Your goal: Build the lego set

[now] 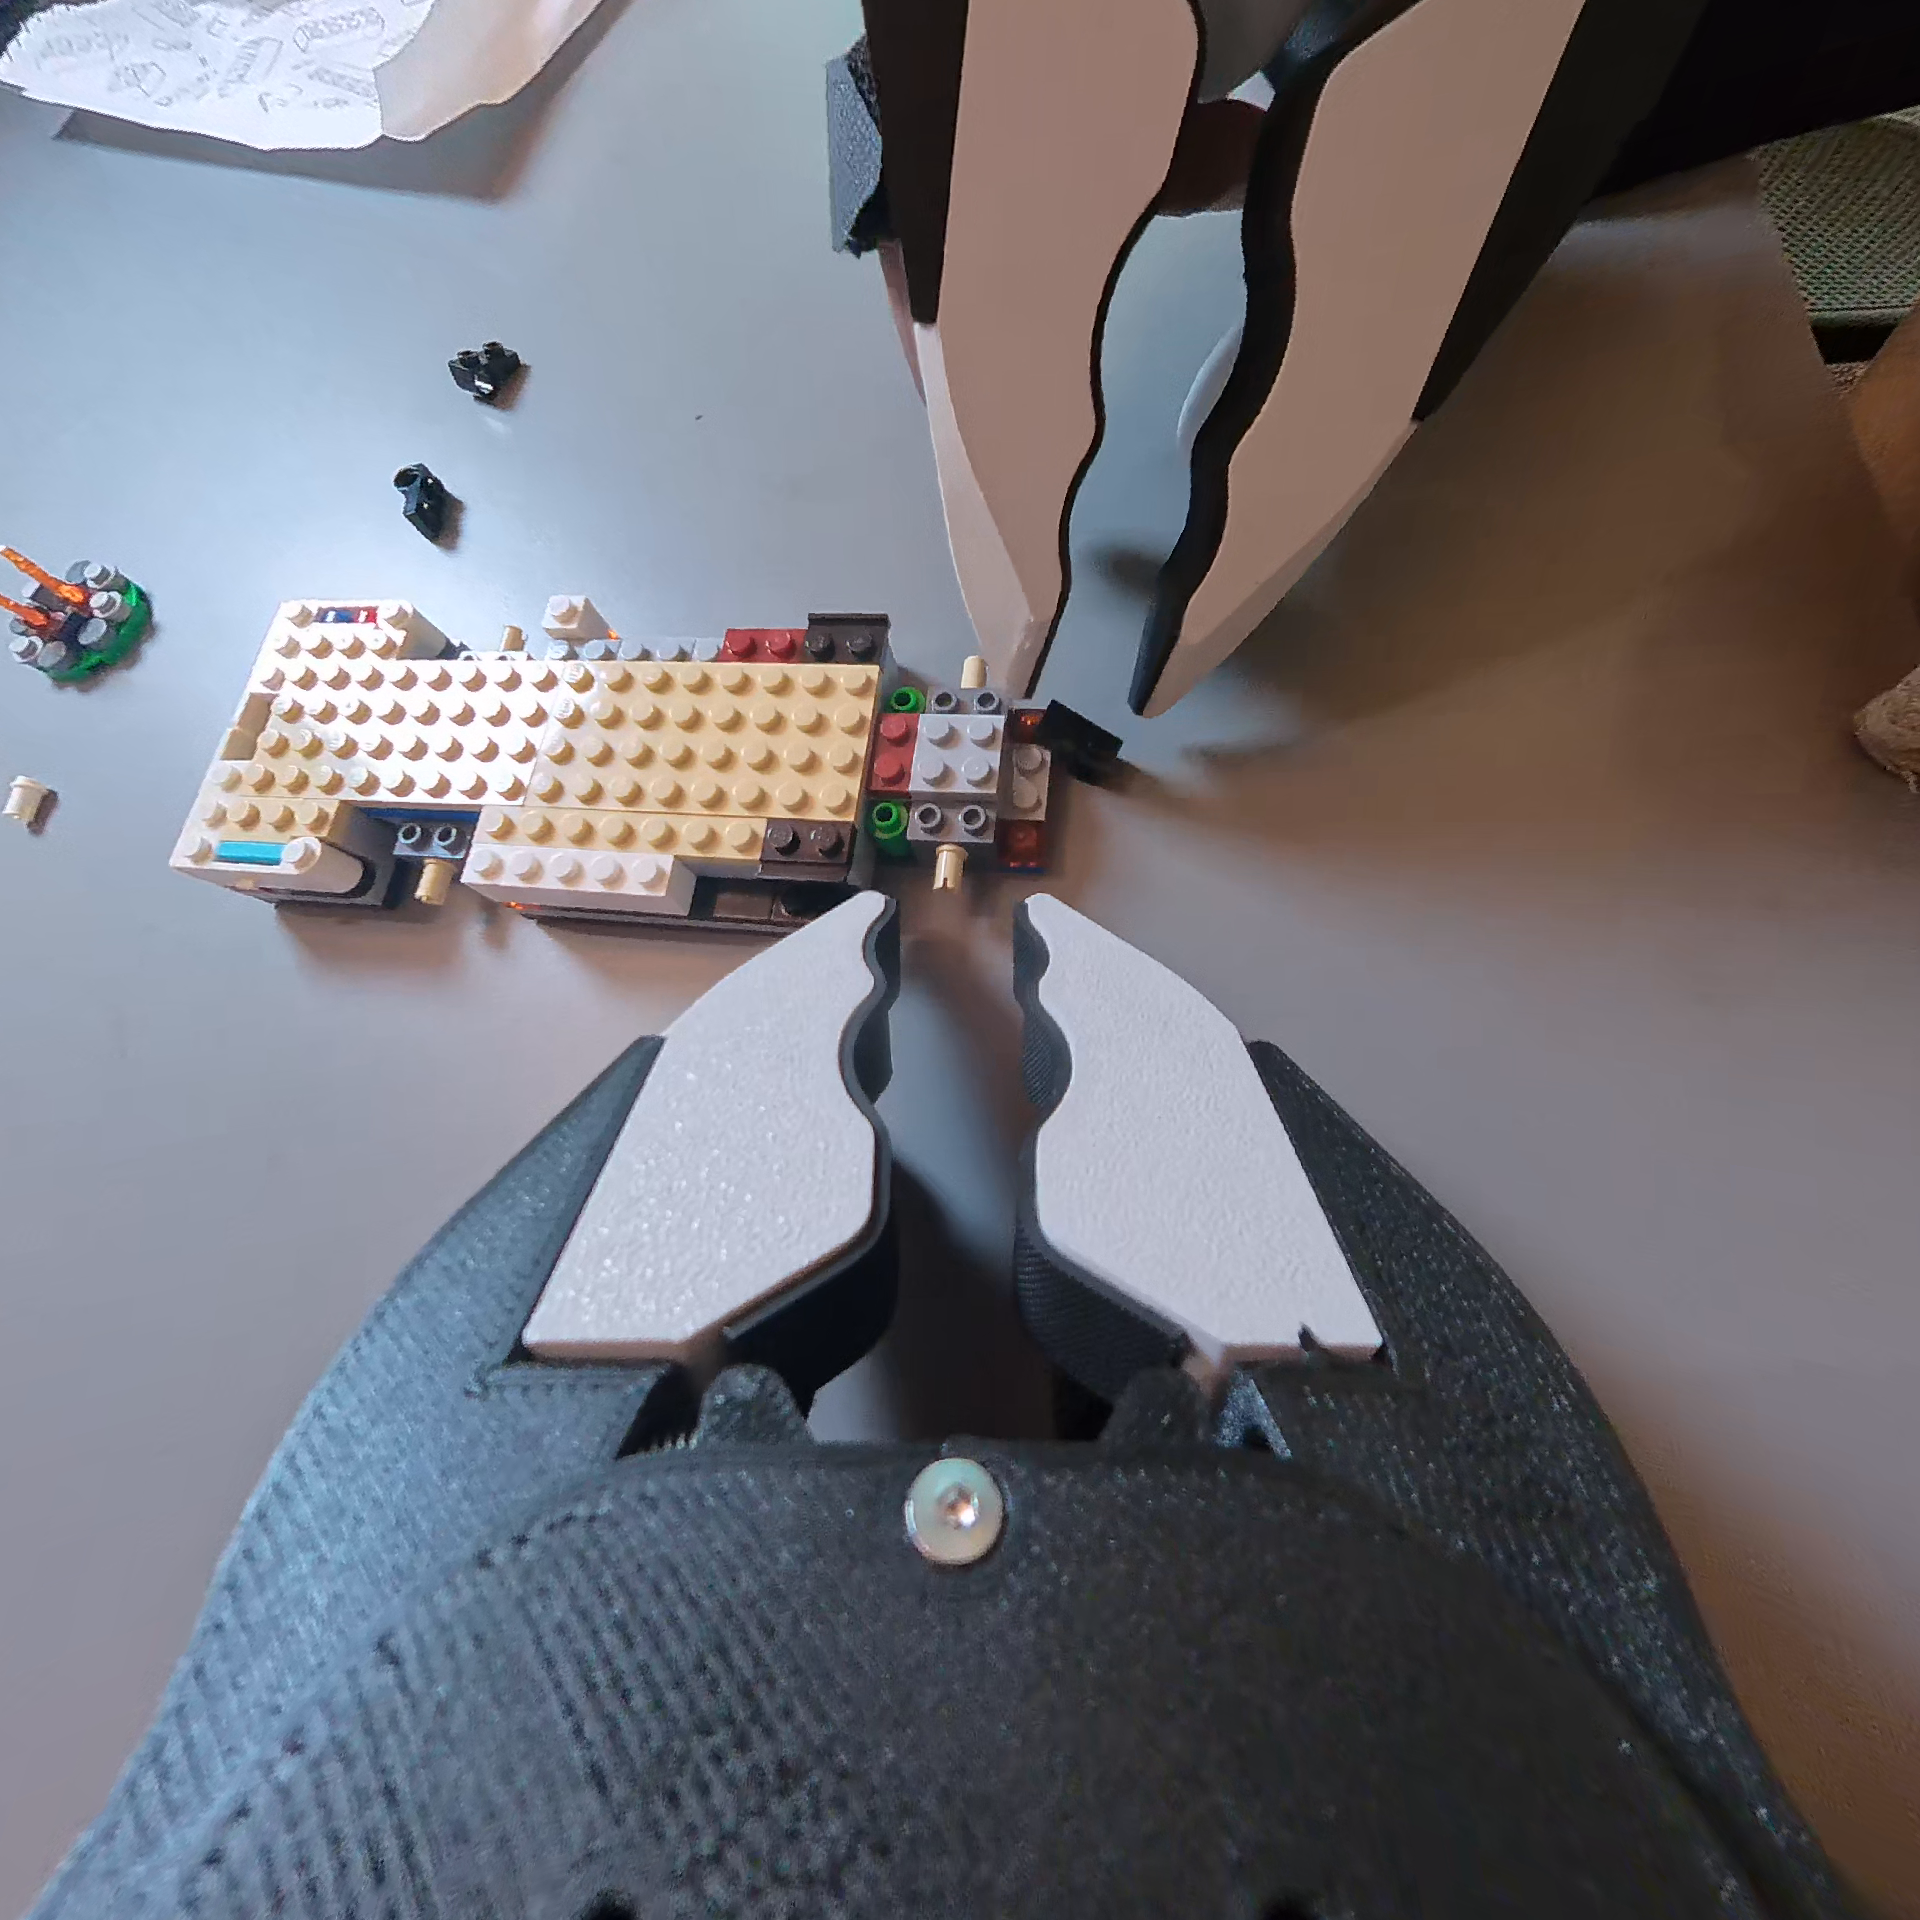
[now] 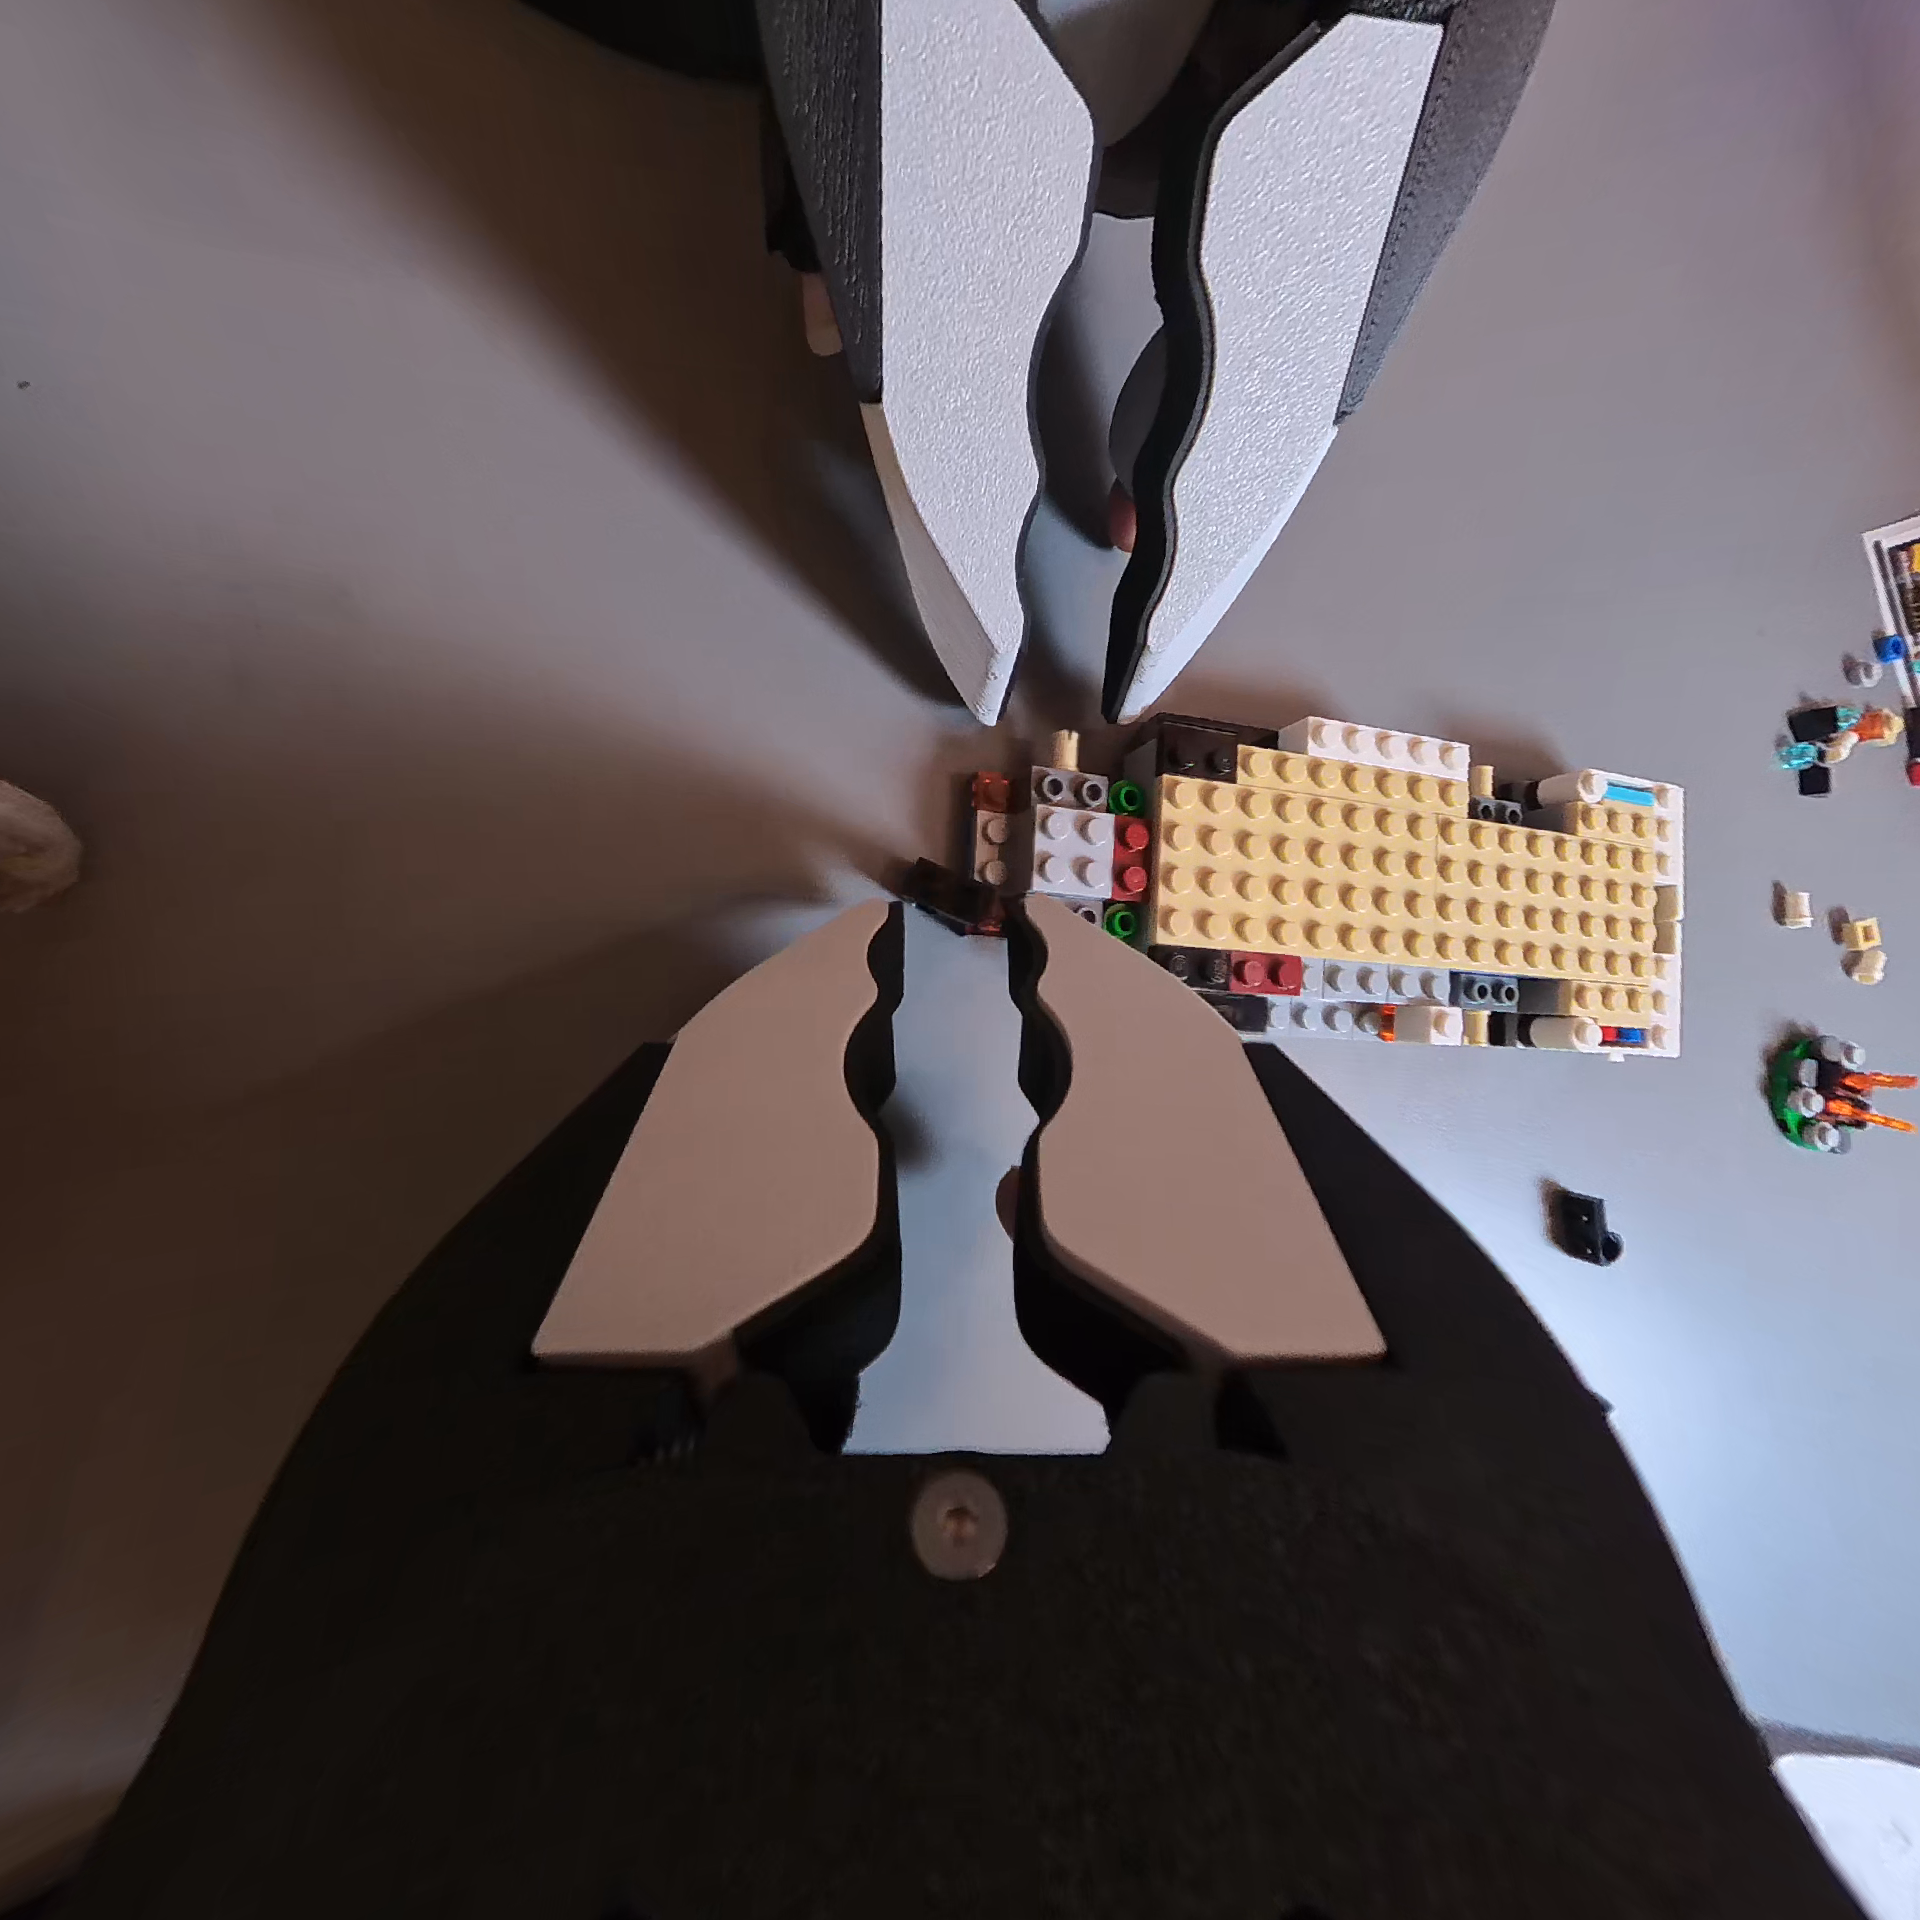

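Tan studded plates cover most of the brick model (image 1: 540, 748), a long flat build lying on the smooth grey table (image 1: 520, 1091), with white bricks along its edges, dark red and brown bits, two shiny green round studs and a light grey square block at its narrow end. Both grippers sit at that narrow end, facing each other from opposite sides. Left gripper (image 1: 954, 906) has pale, grainy-textured fingers with wavy black inner edges, set in a black ribbed printed body; its tips are apart with only bare table between them, just short of a small cream peg (image 1: 948, 862) sticking out of the model's side. Right gripper (image 2: 956, 912) is the same design, and its fingers are also parted; a small black piece (image 1: 1083, 740) lies at the model's corner right by its tips, next to a clear orange stud, but the pads don't look pressed on it, so nothing is gripped. Loose stuff is scattered further off: two little black clip pieces (image 1: 484, 368), a round green base with grey studs and orange transparent spikes (image 1: 78, 621), a cream peg on its own (image 1: 29, 800), and a crumpled printed paper sheet (image 1: 260, 62) at the far corner.
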`<control>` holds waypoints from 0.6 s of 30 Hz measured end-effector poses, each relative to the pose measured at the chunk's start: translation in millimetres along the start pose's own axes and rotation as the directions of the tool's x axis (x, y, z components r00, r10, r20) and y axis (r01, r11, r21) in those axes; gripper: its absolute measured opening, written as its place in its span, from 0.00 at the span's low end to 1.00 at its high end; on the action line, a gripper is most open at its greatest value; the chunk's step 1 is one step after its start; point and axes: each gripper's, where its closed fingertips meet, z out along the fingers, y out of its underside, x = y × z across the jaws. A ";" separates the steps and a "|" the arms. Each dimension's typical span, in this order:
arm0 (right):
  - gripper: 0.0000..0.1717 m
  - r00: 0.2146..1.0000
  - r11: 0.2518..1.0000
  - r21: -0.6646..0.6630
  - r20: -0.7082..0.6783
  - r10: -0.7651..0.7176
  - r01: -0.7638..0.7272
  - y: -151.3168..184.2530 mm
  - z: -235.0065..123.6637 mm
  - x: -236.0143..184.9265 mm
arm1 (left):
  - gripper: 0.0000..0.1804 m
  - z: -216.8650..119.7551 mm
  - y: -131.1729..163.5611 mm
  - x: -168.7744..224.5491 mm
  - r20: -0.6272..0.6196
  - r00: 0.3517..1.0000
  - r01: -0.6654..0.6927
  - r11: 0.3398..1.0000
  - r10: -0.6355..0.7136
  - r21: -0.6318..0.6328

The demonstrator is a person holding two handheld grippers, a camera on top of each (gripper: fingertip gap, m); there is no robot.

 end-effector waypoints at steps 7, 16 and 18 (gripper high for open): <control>0.12 0.984 0.989 0.029 -0.100 0.145 -0.143 -2.0 -3.7 -6.4 | 0.12 1.9 -1.7 -1.4 0.008 1.000 0.009 1.000 -0.009 0.003; 0.12 0.933 0.981 0.034 -0.304 0.193 -0.192 0.9 -2.7 -7.9 | 0.10 8.3 -7.1 0.4 0.001 0.999 0.041 0.999 -0.041 0.004; 0.12 0.922 0.977 0.039 -0.325 0.213 -0.212 1.5 -4.9 -13.0 | 0.11 9.5 -9.4 3.1 -0.010 0.999 0.052 0.999 -0.051 0.010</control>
